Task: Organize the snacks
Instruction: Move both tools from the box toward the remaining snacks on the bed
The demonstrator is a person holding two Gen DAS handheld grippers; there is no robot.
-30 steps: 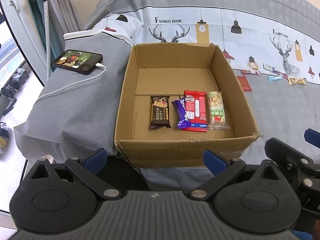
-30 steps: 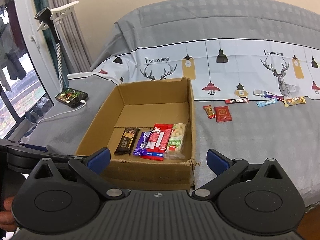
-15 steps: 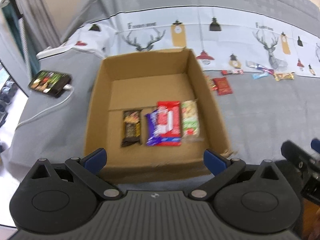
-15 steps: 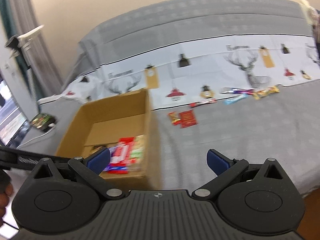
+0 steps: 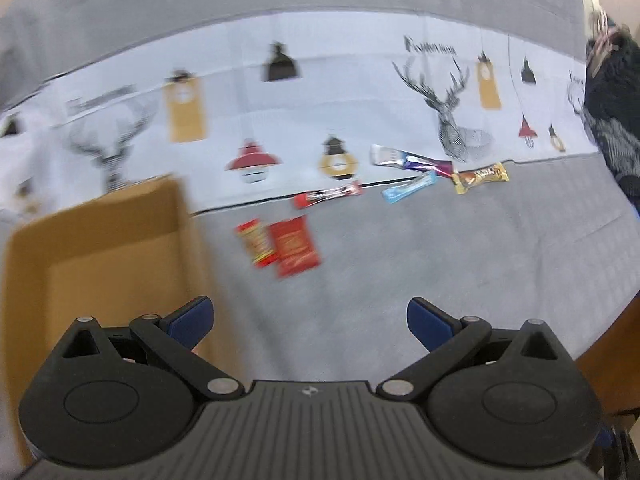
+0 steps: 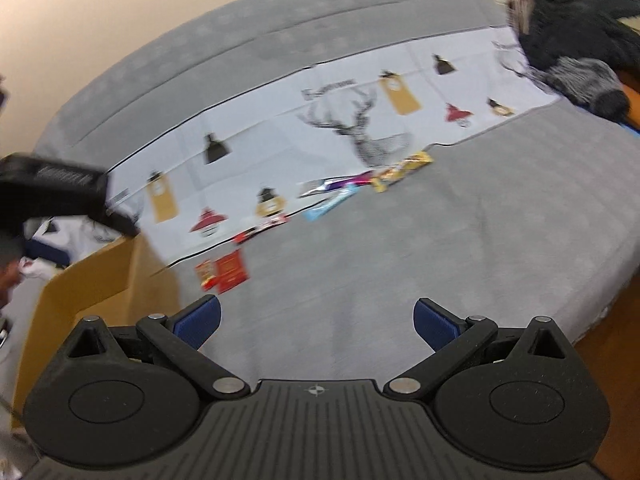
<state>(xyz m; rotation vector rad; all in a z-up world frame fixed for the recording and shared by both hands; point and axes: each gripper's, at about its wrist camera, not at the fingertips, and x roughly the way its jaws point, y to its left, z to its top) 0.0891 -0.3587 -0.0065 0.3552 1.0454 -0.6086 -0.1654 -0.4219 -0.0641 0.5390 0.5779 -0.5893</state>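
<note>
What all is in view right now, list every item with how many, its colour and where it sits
brown cardboard box: one, brown, open, on the bed at left
flat red snack packets: two, red, side by side on the grey cover just right of the box
thin red snack stick: one, red, at the edge of the printed sheet
light blue snack stick: one, blue, right of the red stick
silver and purple wrapper: one, on the printed sheet
golden yellow snack bar: one, yellow, farthest right
white deer-print bed sheet: one, across the bed
black fluffy item: one, far right
left gripper: one, black with blue pads, open, empty
right gripper: one, same colours, open, empty
</note>
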